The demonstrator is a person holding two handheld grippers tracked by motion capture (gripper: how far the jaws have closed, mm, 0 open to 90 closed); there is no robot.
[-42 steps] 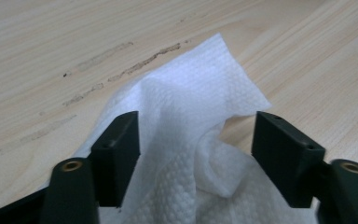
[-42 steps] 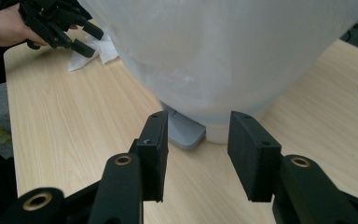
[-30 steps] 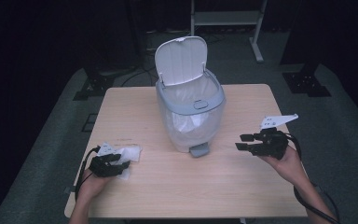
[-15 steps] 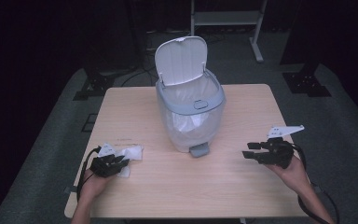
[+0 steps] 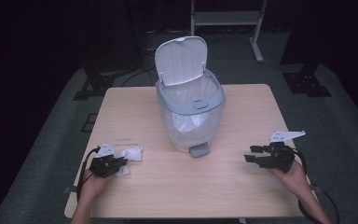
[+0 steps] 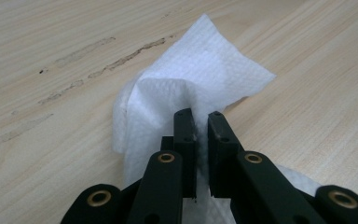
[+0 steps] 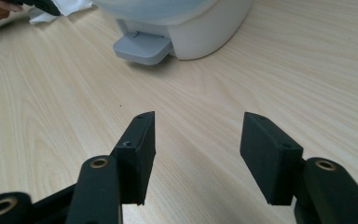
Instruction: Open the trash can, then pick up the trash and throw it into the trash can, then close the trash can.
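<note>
Tissue (image 6: 200, 79) soft, light, crushes easily | my left gripper (image 6: 200, 128) just pinched closed on its raised fold | right gripper (image 7: 196, 154) opening, empty.

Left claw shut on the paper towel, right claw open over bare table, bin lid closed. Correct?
Not quite: the bin lid stands open, as the high view shows. The rest holds: left claw is shut on the paper towel, right claw is open over bare table.
</note>
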